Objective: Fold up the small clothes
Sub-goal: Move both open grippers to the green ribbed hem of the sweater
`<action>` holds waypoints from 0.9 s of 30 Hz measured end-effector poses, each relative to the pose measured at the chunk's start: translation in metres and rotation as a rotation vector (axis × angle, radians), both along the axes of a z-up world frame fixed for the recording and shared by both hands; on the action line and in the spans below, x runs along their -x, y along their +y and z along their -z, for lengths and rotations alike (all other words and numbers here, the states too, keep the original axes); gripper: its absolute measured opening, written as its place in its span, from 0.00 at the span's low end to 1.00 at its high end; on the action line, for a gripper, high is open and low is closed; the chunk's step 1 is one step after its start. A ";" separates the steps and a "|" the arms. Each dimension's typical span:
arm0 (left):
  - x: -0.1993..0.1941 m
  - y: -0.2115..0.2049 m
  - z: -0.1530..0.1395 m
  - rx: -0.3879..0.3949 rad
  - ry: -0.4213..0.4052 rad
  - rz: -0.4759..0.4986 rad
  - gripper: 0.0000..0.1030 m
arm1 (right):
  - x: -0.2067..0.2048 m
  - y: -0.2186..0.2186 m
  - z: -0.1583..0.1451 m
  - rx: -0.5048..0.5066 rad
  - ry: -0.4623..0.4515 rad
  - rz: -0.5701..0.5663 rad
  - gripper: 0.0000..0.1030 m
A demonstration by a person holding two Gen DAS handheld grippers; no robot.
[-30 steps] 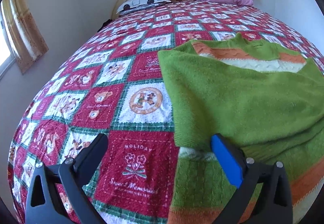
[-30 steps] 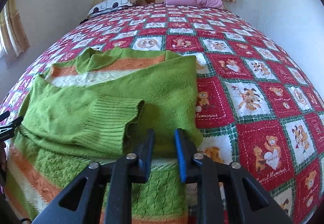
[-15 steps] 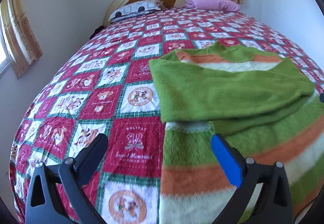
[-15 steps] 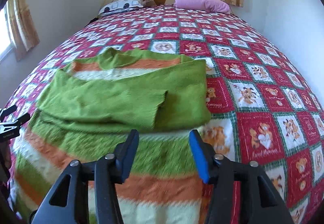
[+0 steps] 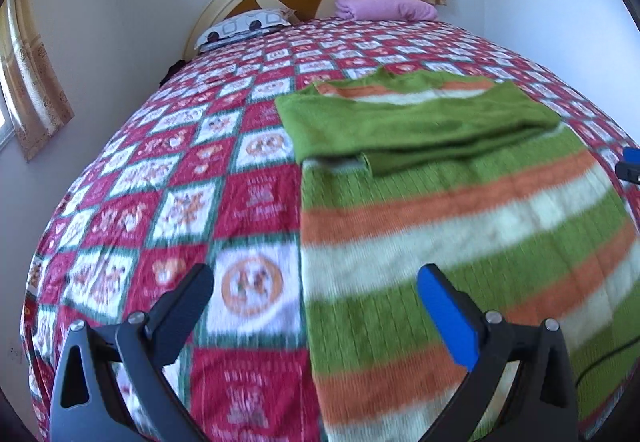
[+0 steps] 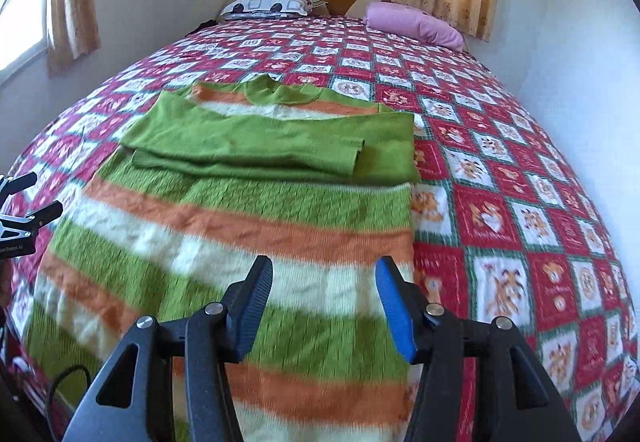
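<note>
Both black two-finger grippers, left (image 5: pixel 314 298) and right (image 6: pixel 324 292), hang spread apart and empty above the green, orange and cream striped knit sweater (image 6: pixel 256 226), sleeves folded across its chest, flat on the red patchwork bedspread (image 6: pixel 520 202).

Red squares of the quilt (image 6: pixel 492 210) carried small white lettering, too blurred to read in either view. No other text, label or number was legible.
</note>
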State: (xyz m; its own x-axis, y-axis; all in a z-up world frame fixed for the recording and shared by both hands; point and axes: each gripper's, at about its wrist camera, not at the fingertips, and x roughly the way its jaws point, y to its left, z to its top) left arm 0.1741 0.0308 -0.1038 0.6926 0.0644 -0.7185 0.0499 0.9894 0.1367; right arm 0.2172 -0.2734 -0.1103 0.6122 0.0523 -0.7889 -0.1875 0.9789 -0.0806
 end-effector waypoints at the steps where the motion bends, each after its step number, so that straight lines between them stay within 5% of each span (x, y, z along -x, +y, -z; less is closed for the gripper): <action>1: 0.005 0.000 0.002 0.002 0.007 0.006 1.00 | 0.007 0.000 0.000 0.008 0.001 -0.001 0.53; 12: 0.065 -0.006 0.021 0.027 0.087 0.072 1.00 | 0.069 -0.007 0.013 0.085 0.049 0.020 0.54; 27: 0.094 -0.023 0.046 0.072 0.186 0.118 0.99 | 0.118 -0.024 0.041 0.144 0.096 0.053 0.54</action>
